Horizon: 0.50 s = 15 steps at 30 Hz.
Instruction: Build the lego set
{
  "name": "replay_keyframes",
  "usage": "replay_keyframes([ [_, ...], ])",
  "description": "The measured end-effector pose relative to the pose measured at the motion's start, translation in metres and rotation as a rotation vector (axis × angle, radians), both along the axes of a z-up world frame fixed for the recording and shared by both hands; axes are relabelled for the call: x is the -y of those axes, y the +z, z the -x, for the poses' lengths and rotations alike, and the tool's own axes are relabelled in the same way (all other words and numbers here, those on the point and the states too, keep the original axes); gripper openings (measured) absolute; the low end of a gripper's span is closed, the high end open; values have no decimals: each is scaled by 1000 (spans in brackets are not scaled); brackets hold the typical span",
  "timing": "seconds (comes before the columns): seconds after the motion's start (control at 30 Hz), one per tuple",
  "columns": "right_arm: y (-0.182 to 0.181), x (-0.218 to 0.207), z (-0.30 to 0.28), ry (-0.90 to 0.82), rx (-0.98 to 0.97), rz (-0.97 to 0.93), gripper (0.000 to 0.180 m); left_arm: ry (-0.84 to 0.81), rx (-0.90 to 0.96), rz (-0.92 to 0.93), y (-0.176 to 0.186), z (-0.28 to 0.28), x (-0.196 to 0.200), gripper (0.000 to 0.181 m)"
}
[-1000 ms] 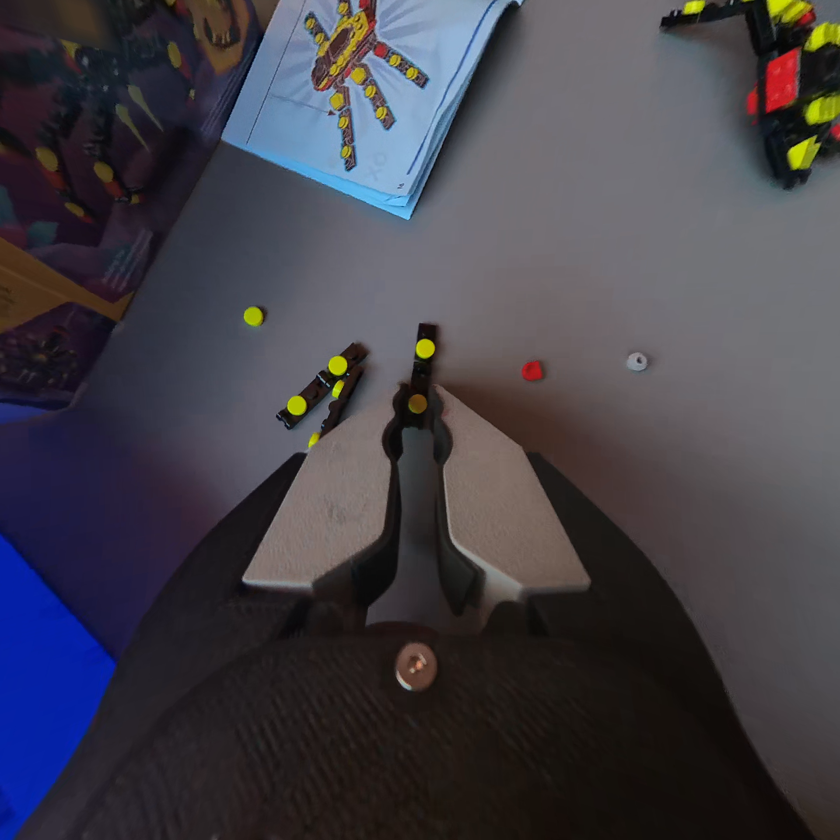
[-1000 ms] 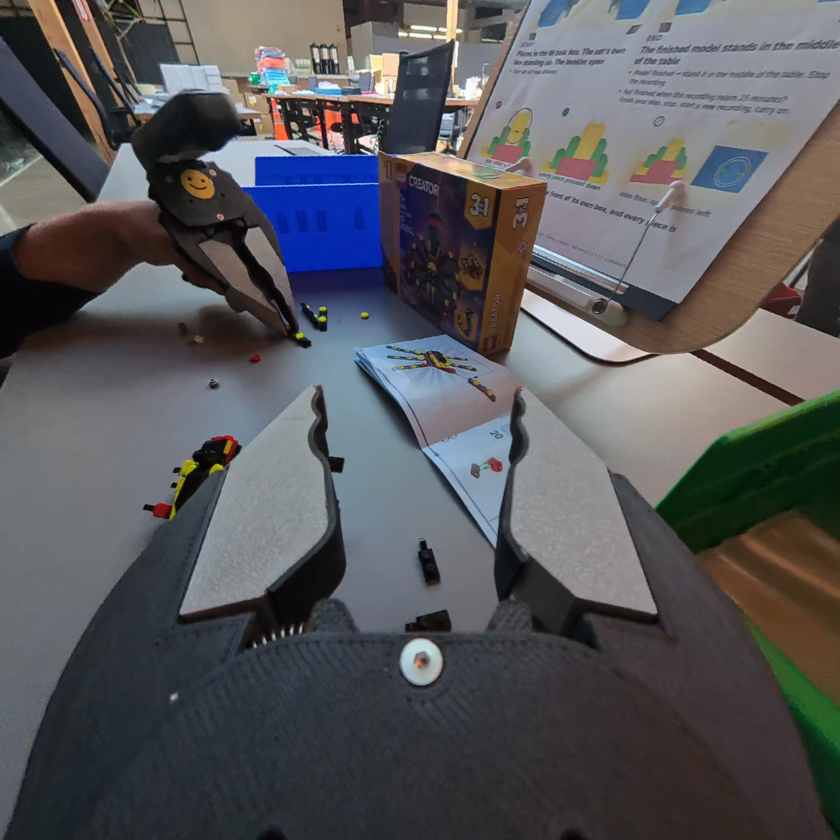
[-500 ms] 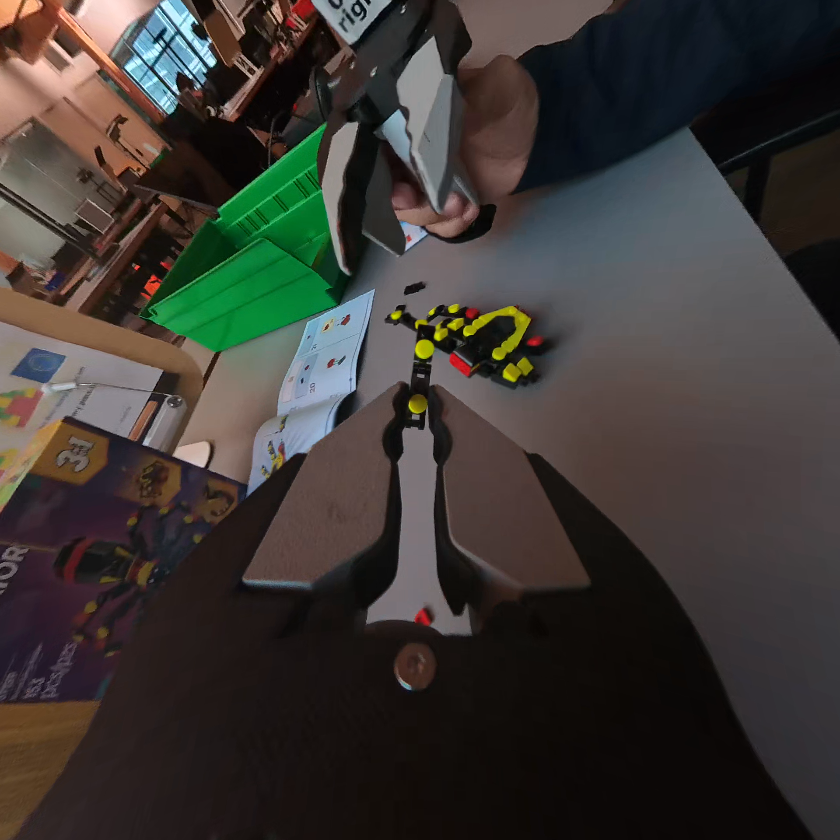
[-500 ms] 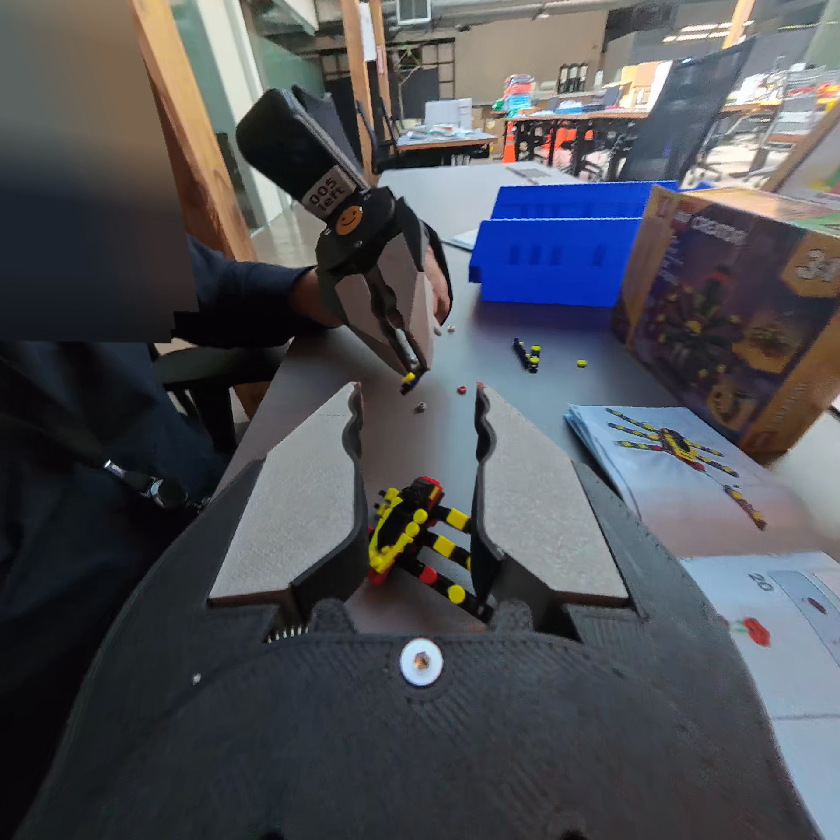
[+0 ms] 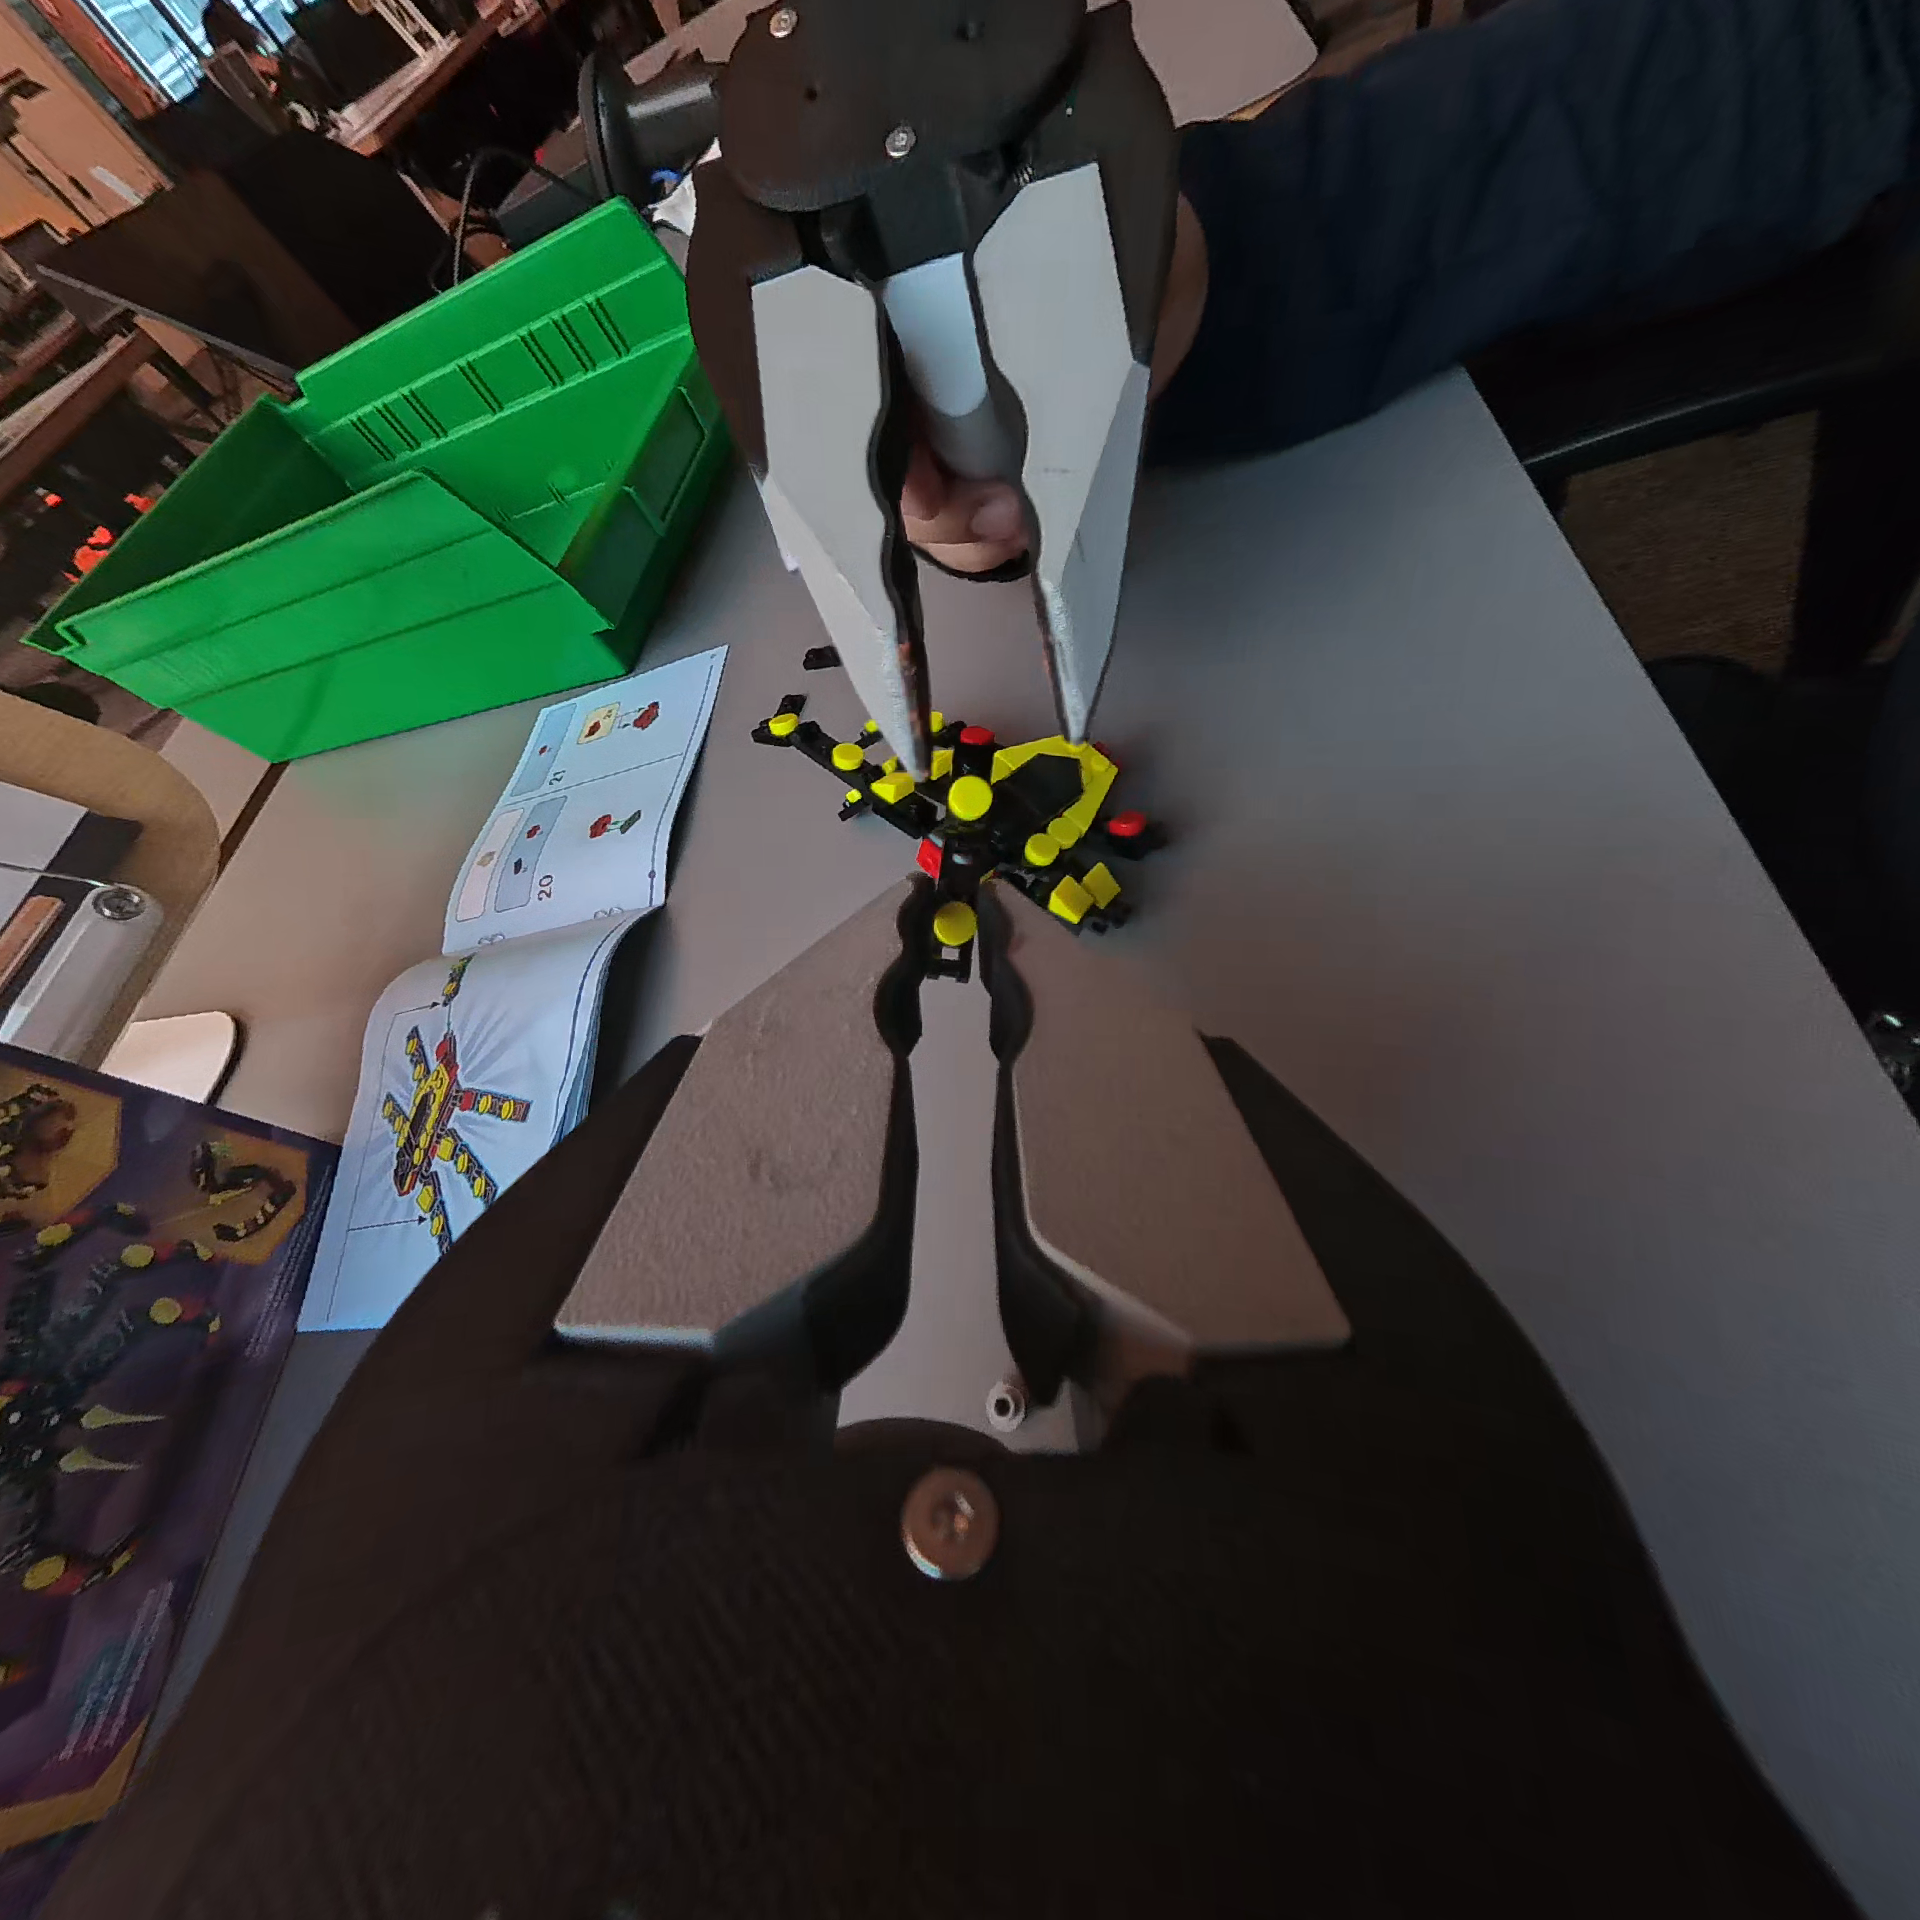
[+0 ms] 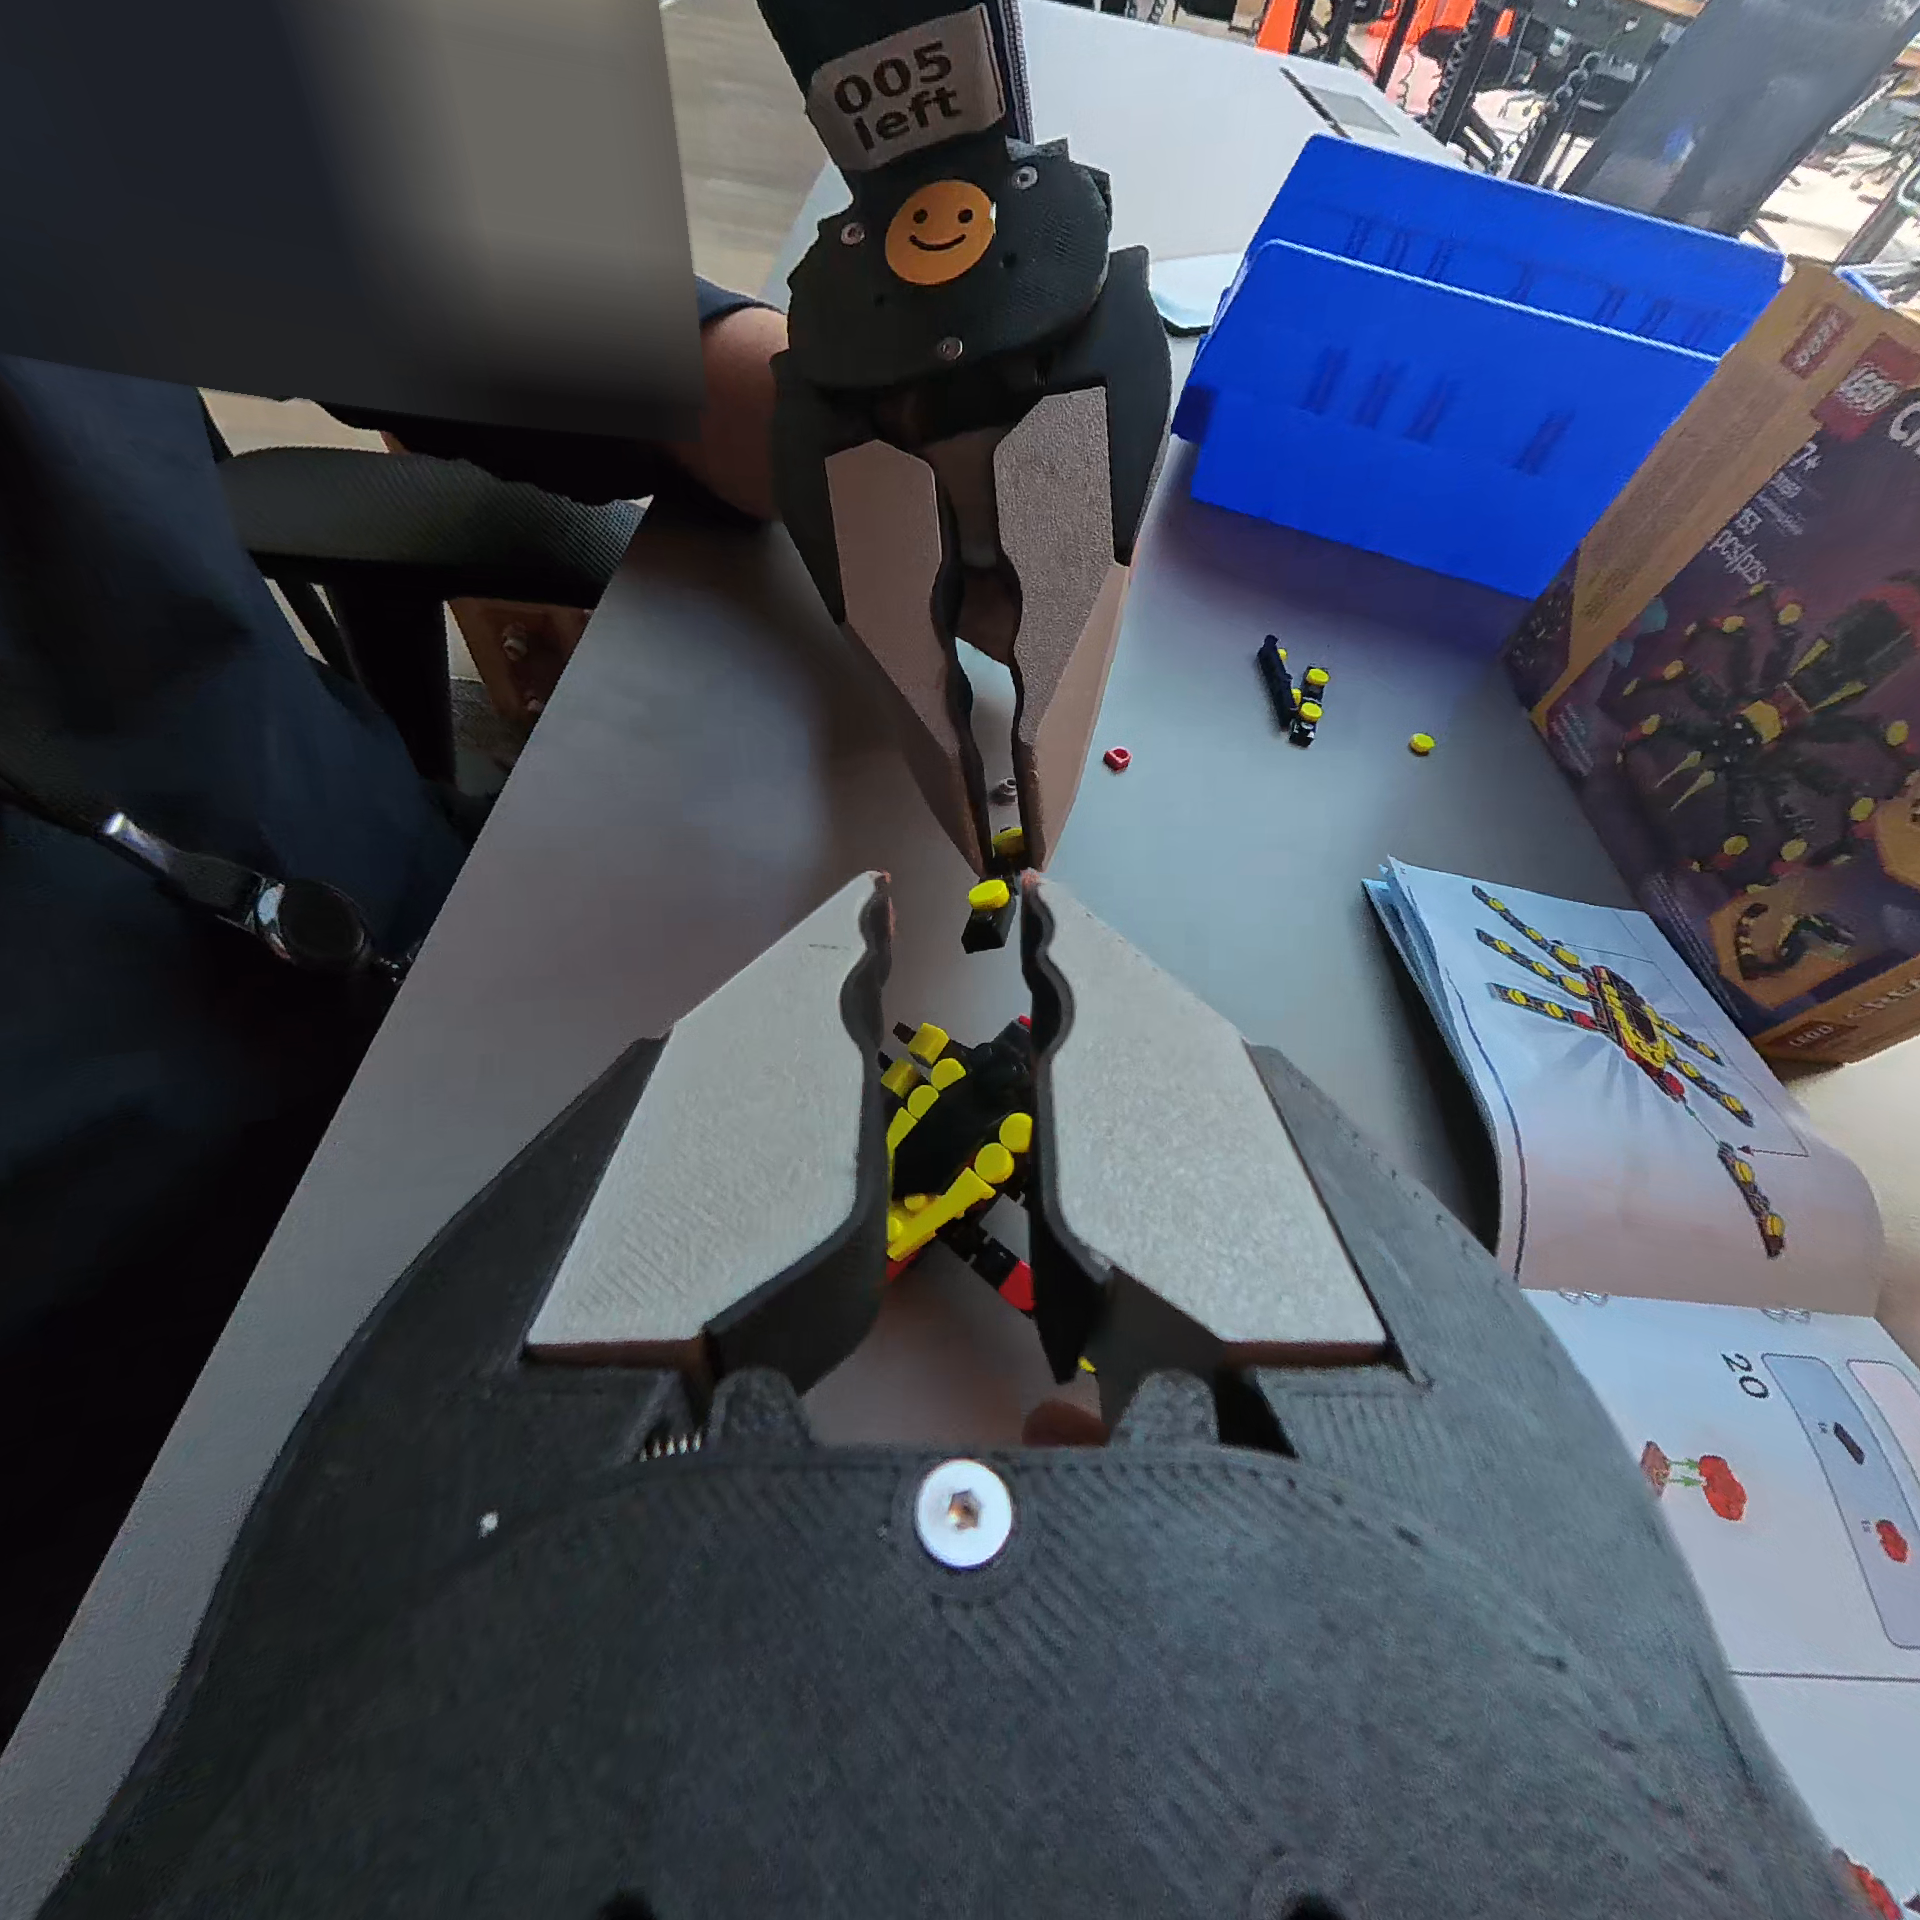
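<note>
The black, yellow and red spider model lies on the grey table. My left gripper is shut on a black leg strip with round yellow tiles and holds its far end against the model's near side. My right gripper comes down from the far side, with its fingers on either side of the model. In the right wrist view the right gripper is closed on the model, which fills the gap between the fingers. The left gripper faces it, holding the leg strip just above the model's end.
An open instruction booklet and the set's box lie left of the model, with a green bin behind. A blue bin, loose leg strips, a red piece and a yellow tile are farther off. A person sits at the table edge. The tips of both grippers are at nearly the same place.
My left gripper has carried the leg strip from the loose pieces over to the model. My right gripper has moved over the model and closed around it.
</note>
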State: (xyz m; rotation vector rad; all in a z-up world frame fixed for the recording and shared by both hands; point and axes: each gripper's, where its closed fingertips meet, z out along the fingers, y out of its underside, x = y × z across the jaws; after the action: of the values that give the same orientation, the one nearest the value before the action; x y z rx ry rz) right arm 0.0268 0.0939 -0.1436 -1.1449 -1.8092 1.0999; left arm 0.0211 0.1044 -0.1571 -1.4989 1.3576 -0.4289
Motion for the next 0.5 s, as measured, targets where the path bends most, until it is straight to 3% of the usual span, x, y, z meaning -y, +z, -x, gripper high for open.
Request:
replay_keyframes([
  [0.5,-13,-4,5,-52,38,-126,6,-15,23,10,0,-8,4,4],
])
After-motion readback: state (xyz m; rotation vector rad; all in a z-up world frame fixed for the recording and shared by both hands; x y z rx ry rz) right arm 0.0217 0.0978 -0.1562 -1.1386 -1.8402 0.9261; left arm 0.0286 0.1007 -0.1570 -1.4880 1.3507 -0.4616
